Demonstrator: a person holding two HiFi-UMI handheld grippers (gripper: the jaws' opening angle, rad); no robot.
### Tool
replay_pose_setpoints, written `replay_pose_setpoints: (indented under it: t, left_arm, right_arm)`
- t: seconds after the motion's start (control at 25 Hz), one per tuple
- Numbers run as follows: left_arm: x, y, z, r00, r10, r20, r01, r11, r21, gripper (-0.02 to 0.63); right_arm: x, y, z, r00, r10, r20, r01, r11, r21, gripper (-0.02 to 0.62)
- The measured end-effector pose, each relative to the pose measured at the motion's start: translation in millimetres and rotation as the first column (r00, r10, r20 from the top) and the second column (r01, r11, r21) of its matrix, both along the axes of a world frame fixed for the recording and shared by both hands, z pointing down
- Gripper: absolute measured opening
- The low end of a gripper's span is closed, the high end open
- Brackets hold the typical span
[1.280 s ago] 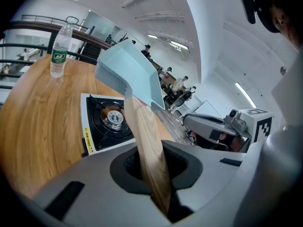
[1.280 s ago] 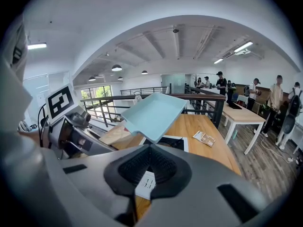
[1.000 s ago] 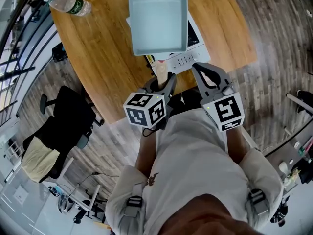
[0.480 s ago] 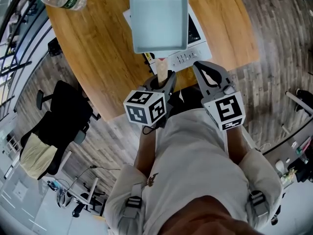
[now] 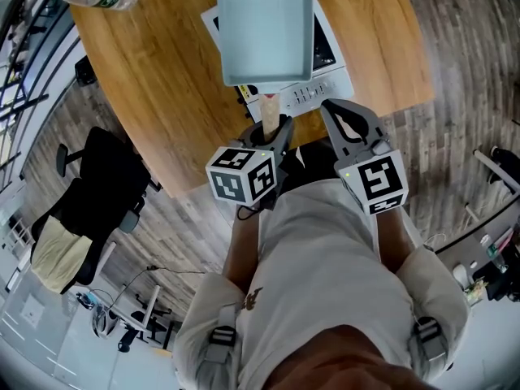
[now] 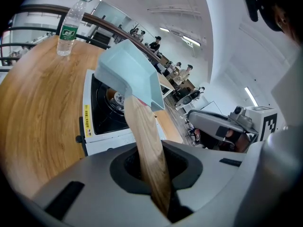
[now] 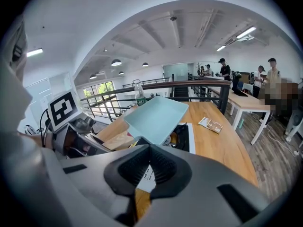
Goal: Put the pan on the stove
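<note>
Wooden table (image 5: 162, 71): one pan (image 5: 264, 31), one stove (image 5: 327, 78)

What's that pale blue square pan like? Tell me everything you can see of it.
The pale blue square pan is shallow, with raised walls, rounded corners and an empty matte inside. A flat light-wood handle leaves one side toward the person; the left tool is clamped on it. The pan hangs tilted over the white stove, apparently clear of its burner.

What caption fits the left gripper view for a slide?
The left gripper clamps the wooden handle of a light blue square pan tilted over a white tabletop stove.
</note>
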State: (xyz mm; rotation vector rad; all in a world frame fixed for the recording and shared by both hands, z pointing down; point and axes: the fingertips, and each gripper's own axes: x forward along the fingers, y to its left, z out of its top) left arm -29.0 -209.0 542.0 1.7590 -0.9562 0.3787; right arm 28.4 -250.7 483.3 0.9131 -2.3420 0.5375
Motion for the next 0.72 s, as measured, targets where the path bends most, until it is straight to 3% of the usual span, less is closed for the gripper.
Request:
replay_pose_setpoints:
  t: [0.72]
  left_arm:
    - [8, -3, 22, 1.0, -0.015, -0.017, 0.013, 0.998, -0.065, 0.055]
  right_arm:
    - [7, -10, 18, 1.0, -0.003, -0.016, 0.002, 0.999, -0.044, 0.021]
